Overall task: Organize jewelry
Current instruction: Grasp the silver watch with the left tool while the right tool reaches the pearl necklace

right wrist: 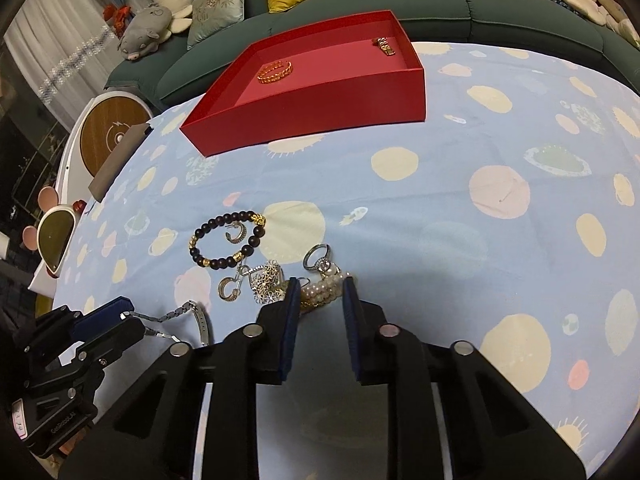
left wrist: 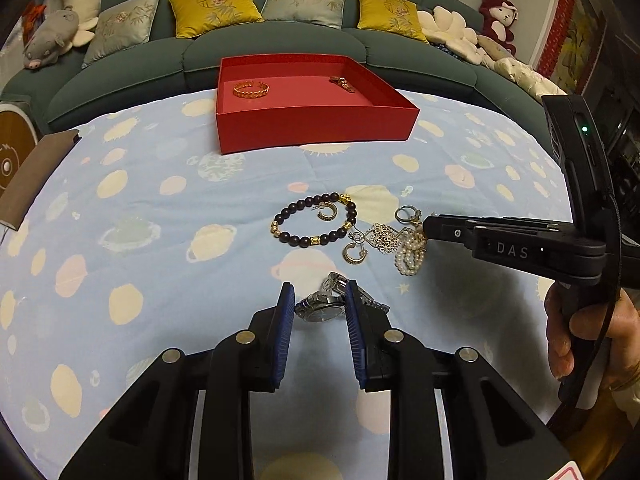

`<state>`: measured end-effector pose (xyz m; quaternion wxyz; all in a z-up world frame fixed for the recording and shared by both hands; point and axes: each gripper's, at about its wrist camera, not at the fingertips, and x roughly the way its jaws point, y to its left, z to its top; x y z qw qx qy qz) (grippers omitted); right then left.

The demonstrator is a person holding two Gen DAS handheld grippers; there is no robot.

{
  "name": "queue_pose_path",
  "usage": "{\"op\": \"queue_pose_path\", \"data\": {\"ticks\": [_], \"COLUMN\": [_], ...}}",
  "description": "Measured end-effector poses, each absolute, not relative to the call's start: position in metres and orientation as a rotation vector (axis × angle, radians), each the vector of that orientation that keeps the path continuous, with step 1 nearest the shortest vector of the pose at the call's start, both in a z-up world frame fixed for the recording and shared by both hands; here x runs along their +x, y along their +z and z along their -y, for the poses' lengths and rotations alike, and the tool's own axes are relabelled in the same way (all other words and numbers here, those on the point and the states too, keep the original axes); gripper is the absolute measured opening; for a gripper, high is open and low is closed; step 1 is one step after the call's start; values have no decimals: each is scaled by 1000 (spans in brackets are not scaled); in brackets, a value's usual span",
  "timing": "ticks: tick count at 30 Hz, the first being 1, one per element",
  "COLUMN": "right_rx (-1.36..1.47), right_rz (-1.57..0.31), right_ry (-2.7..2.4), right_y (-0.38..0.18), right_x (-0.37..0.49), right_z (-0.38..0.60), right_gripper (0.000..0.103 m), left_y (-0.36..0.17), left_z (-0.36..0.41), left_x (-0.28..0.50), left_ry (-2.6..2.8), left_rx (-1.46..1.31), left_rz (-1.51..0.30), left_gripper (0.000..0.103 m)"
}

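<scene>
Gripping the silver metal wristwatch (left wrist: 320,307) in the left gripper (left wrist: 319,300) and pinching the white pearl bracelet (right wrist: 322,289) in the right gripper (right wrist: 320,294), leaving two gold pieces lying in the red cardboard tray (left wrist: 316,130) and beads, earrings, ring still lying on the desk.

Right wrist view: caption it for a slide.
Right gripper fingers close on a pearl bracelet; red box beyond already holds a gold bangle.

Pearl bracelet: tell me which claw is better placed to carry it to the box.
Right claw: its pads already straddle the pearl bracelet. The left claw is around the watch.
</scene>
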<state>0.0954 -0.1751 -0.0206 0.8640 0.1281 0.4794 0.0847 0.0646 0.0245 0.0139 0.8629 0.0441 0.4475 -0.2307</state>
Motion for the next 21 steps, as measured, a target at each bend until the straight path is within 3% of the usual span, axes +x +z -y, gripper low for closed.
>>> {"op": "queue_pose_path", "data": {"ticks": [3, 13, 14, 18, 21], "right_rx": [224, 213, 214, 257, 278], "right_rz": [-985, -958, -958, -985, -988], "right_ry": [167, 145, 144, 163, 158], "right_y": [-15, -7, -7, -12, -12], "right_x": [91, 81, 80, 80, 80], "right_z": [172, 179, 180, 184, 186], "right_gripper": [1, 0, 0, 2, 5], "left_y": [10, -1, -2, -4, -10], "left_z": [-25, -27, -26, -21, -20], "left_x": [66, 73, 73, 73, 80], "left_ry": [-489, -479, -478, -440, -377], "left_rx": [77, -2, -7, -9, -2], "left_rz": [-953, -1010, -1014, -1007, -1017], "left_gripper": [23, 26, 28, 57, 57]}}
